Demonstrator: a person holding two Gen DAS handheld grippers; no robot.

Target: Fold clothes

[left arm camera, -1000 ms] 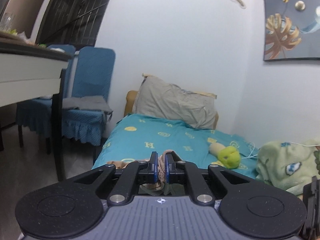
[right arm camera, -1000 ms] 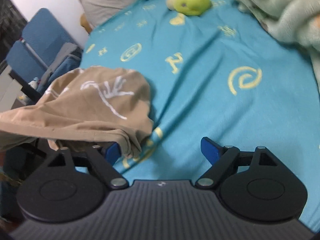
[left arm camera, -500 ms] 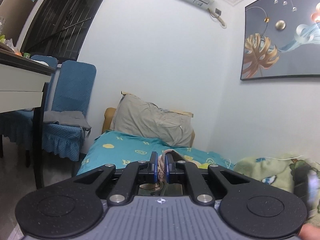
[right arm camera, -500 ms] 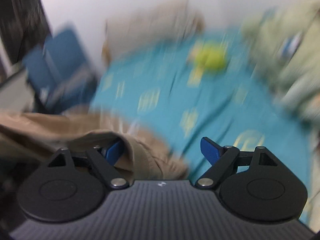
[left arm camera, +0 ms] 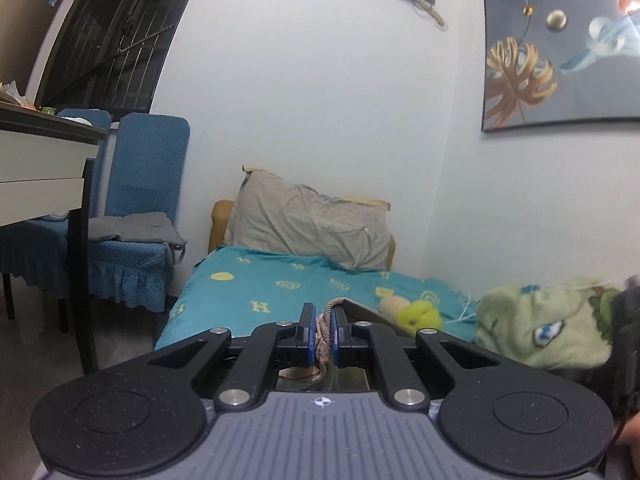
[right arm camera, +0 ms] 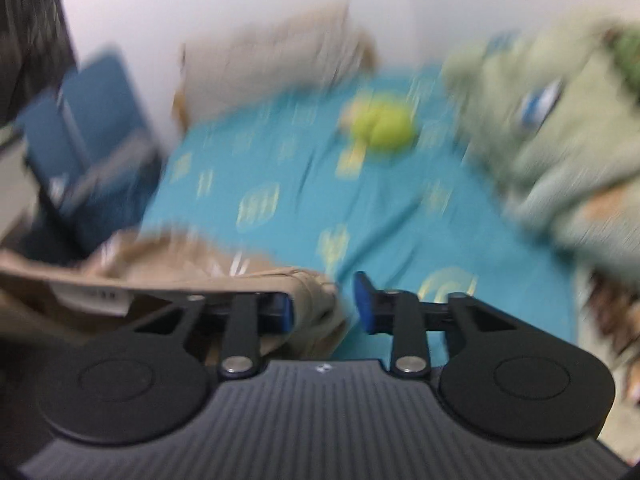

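Garment pinched in left hand-held gripper, bed beyond

Right tool narrowed around tan garment since earlier.

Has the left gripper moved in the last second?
Yes. The left gripper, shut on the tan garment, tipped up and then partly back down: the grey pillow and framed leaf picture sit lower than a second ago, higher than half a second ago.
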